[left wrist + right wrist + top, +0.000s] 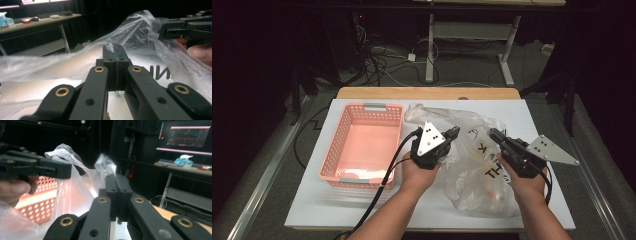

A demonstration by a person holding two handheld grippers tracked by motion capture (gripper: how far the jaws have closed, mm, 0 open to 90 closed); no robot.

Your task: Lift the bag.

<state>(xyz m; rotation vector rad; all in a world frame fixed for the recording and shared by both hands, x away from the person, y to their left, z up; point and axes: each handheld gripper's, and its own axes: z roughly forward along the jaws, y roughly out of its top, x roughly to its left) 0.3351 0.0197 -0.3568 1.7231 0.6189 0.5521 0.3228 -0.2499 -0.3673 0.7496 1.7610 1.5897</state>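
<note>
A clear plastic bag (472, 165) with black letters lies on the white table top (312, 205), right of centre. My left gripper (454, 133) holds the bag's upper left edge, and in the left gripper view its jaws (115, 49) are shut with thin film pinched between them. Opposite it, my right gripper (492, 134) grips the bag's upper right edge. Its jaws (115, 178) are also shut on film. The bag's mouth (105, 162) rises between the two grippers. Something pale lies inside the bag near its bottom, too blurred to name.
A pink perforated basket (339, 135) stands on the table to the left of the bag, beside my left hand. The wooden table edge (427, 92) runs along the back, with cables and desk legs on the floor beyond.
</note>
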